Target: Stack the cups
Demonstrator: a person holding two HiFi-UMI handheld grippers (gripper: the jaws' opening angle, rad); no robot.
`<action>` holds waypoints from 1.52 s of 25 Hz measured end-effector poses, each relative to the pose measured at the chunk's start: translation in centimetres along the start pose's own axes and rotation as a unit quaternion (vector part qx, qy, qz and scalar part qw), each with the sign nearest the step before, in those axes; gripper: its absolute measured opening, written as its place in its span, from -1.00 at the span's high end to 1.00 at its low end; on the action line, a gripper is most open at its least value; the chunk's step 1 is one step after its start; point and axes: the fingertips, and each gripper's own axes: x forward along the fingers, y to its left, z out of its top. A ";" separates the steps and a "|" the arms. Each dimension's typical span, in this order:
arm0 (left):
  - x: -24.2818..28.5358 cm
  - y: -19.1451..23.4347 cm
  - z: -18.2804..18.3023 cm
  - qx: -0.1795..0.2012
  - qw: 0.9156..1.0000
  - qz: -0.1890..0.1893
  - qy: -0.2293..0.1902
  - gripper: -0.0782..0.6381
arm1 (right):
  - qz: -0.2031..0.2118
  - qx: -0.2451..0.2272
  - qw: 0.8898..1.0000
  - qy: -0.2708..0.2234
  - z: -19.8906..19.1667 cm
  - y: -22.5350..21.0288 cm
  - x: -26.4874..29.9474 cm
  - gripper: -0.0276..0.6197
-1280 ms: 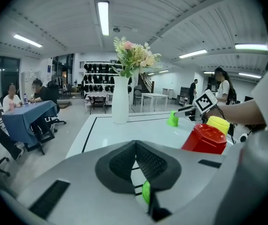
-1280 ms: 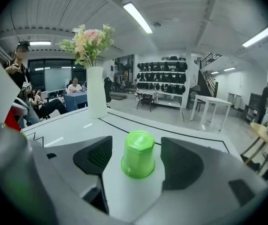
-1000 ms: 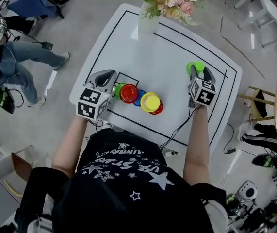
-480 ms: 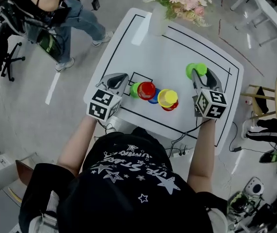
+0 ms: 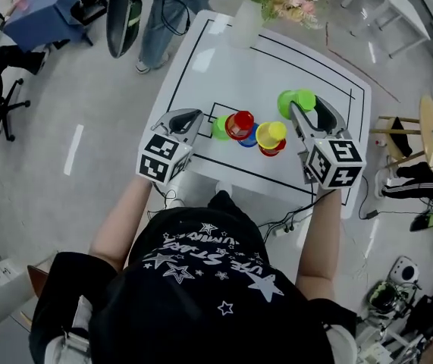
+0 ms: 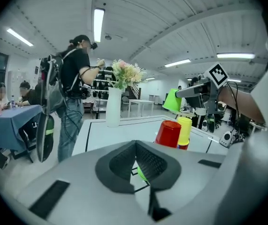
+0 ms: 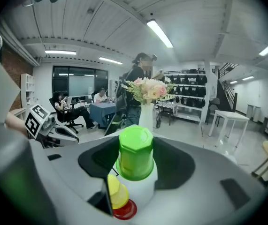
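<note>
My right gripper [image 5: 305,111] is shut on an upside-down light green cup [image 5: 295,101] and holds it in the air above the white table [image 5: 307,174]. In the right gripper view this cup [image 7: 134,154] fills the space between the jaws, above a yellow cup [image 7: 116,193] that caps a red cup [image 7: 124,212]. That yellow-on-red stack [image 5: 271,136] stands mid-table. To its left a red cup [image 5: 240,123] sits on a blue one [image 5: 249,136], with a green cup [image 5: 220,128] beside it. My left gripper [image 5: 184,118] hovers left of these, shut and holding nothing [image 6: 136,146].
A white vase with pink flowers [image 5: 248,23] stands at the table's far edge. A person [image 6: 75,93] stands on the floor just beyond the far left corner. Black lines [image 5: 201,59] border the tabletop. Chairs and tables surround it.
The right gripper has risen with the green cup and come closer to the yellow-on-red stack. The left gripper has lifted slightly. The person behind the table has walked along its far side.
</note>
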 end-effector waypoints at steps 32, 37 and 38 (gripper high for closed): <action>-4.9 0.5 -1.7 0.002 1.000 -0.026 -0.015 0.75 | 0.002 -0.035 0.999 0.034 -2.0 8.2 -0.4 0.13; -5.8 0.5 -1.7 0.005 0.999 -0.033 -0.018 0.75 | -0.013 -0.031 0.999 0.024 -1.4 8.8 -1.4 -0.03; -6.1 0.5 -1.8 0.005 0.999 -0.035 -0.018 0.75 | -0.017 -0.030 0.999 0.022 -1.2 8.9 -1.7 -0.04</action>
